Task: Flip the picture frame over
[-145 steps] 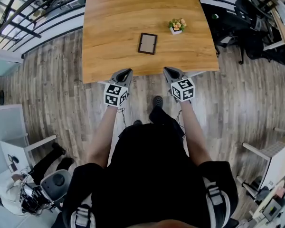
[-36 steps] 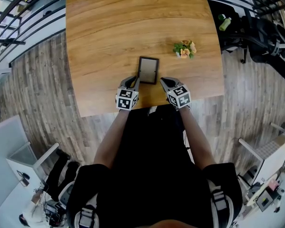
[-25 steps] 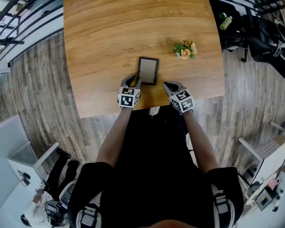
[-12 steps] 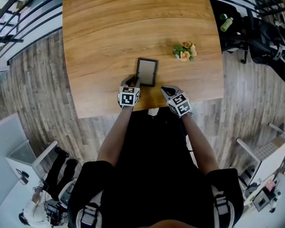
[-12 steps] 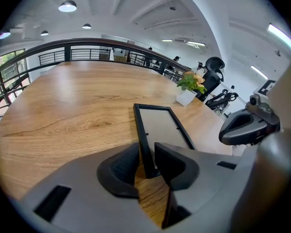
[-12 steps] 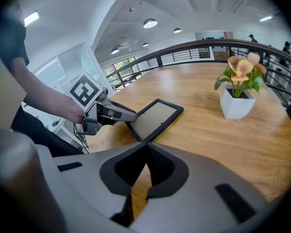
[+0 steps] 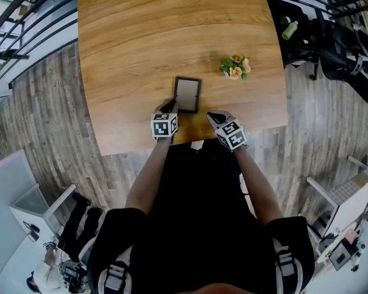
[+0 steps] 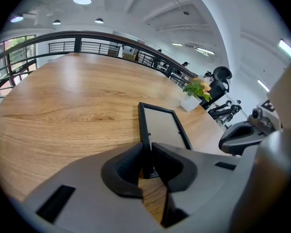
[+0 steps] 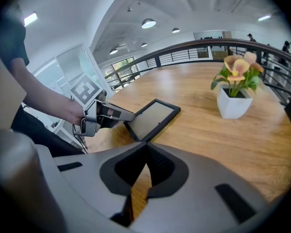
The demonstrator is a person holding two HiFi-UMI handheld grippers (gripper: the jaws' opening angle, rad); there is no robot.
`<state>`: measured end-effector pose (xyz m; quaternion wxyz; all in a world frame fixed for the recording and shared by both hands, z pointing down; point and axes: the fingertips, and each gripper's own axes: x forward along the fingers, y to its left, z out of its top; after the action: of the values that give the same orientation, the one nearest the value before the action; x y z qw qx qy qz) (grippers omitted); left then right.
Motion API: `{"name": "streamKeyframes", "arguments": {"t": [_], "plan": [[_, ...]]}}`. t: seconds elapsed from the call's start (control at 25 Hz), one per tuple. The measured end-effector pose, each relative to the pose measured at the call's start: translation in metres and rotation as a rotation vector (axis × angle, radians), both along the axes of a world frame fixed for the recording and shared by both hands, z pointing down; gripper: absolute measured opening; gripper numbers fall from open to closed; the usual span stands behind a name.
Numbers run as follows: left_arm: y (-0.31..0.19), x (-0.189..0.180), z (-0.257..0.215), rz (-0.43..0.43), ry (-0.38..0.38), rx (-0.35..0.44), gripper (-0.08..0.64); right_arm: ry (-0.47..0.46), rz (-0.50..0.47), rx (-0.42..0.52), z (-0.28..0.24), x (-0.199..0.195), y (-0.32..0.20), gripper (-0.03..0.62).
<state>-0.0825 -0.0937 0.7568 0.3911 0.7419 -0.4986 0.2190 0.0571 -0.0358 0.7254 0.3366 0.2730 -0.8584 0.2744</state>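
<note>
On woodgrain table (image 7: 141, 29), rectangular black picture frame (image 7: 187, 95).

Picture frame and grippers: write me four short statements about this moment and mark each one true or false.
1. The left gripper is shut on the near corner of the picture frame. True. Its jaws have just been closing, and the frame's edge is between them.
2. The right gripper holds the flower pot. False. Its jaws are shut on nothing, and the pot stands well clear of it.
3. The flower pot stands upright on the table. True.
4. The flower pot sits on top of the picture frame. False. It stands on the bare wood to the frame's right, apart from it.
</note>
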Motion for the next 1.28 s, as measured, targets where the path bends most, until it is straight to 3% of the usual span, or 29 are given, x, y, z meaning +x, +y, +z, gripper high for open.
{"name": "streamKeyframes", "arguments": {"t": [0.36,0.56,0.8,1.0,1.28], "plan": [[0.002,-0.004,-0.005,-0.038,0.085,-0.035,0.06,-0.01,0.004,-0.005,0.004,-0.009,-0.002,0.008],[0.004,-0.005,-0.012,-0.045,0.125,-0.018,0.06,-0.105,0.022,-0.015,-0.01,-0.021,-0.004,0.01],[0.003,-0.011,-0.026,-0.077,0.175,0.031,0.06,-0.157,0.051,-0.008,-0.017,-0.033,-0.011,0.103],[0.001,-0.015,-0.043,-0.082,0.211,0.093,0.06,-0.279,0.134,-0.042,-0.025,-0.043,-0.021,0.168],[-0.002,-0.024,-0.058,-0.09,0.276,0.149,0.06,-0.405,0.216,-0.14,-0.028,-0.056,-0.026,0.181]]}}
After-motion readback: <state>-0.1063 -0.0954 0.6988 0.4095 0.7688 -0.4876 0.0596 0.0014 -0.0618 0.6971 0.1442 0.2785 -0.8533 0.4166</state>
